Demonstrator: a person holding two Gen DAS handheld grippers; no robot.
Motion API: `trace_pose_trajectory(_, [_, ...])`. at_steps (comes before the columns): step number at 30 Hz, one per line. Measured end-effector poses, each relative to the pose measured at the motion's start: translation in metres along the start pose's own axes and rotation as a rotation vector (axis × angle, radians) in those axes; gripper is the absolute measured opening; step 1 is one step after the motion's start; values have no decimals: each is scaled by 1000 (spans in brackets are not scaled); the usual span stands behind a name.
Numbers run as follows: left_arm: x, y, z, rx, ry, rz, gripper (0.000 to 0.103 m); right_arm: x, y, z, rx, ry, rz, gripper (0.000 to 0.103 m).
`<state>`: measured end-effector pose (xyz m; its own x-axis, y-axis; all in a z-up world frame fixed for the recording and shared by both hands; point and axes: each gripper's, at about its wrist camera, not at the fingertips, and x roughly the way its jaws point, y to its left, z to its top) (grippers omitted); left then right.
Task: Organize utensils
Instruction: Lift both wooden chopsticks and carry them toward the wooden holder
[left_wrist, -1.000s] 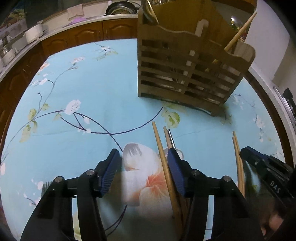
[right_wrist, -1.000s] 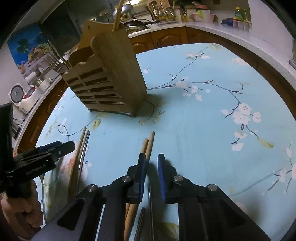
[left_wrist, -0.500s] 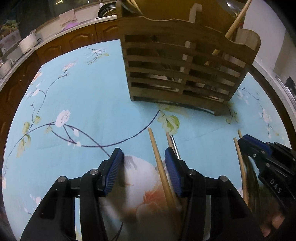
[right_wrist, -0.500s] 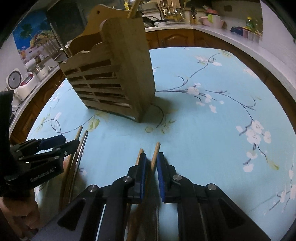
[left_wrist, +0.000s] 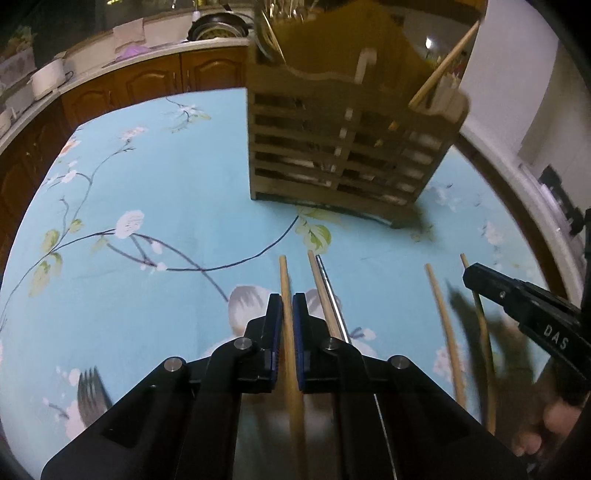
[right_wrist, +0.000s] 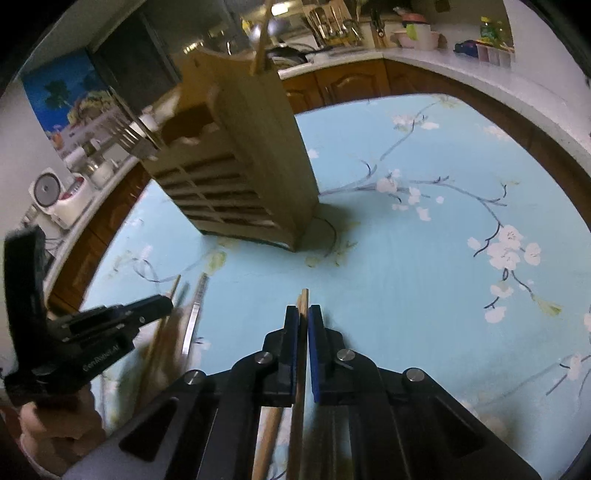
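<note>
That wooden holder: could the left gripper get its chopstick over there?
Probably yes. The left gripper is shut on a chopstick, and only bare tablecloth lies before the wooden holder.

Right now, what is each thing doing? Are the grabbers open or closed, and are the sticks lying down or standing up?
Left gripper: shut on a wooden chopstick.
Right gripper: shut on one chopstick.
Second chopstick and metal chopstick: lying flat on the tablecloth, loose.
Fork: lying flat, untouched.
Wooden utensil holder: upright, one chopstick leaning inside.
</note>
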<state>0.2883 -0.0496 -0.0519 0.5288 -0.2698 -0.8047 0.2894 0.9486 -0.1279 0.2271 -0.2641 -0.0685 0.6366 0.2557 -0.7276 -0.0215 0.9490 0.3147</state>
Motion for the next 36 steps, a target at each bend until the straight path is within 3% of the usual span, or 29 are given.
trace_pose_trajectory(16, [-133, 13, -4, -86, -241, -131, 5, -102, 30, 16, -27, -213, 112, 5])
trace_pose_trajectory(25, [-166, 10, -1, -76, -309, -150, 5, -143, 40, 27, -51, -307, 134, 5])
trace_pose_trajectory(36, [-175, 10, 7, -72, -340, -141, 5, -157, 40, 38, -54, -357, 138, 5])
